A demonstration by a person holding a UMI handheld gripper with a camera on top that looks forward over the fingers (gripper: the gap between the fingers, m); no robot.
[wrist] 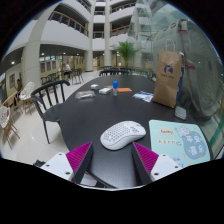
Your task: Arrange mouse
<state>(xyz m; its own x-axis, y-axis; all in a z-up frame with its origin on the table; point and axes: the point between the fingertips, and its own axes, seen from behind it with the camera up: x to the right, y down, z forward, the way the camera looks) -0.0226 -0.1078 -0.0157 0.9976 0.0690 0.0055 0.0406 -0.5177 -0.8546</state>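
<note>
A white computer mouse [122,133] lies on the dark table [90,115], just ahead of my gripper [113,158] and between the lines of its fingers. A pale green mouse mat [180,139] with printed pictures lies right of the mouse, near the table's right edge. My fingers are open with magenta pads [80,157] at either side, and nothing is held between them.
A brown paper bag [168,78] stands at the back right of the table. A small blue object [115,87] and papers [105,91] lie further back. A black chair [48,97] stands at the table's left side. Beyond is a large atrium.
</note>
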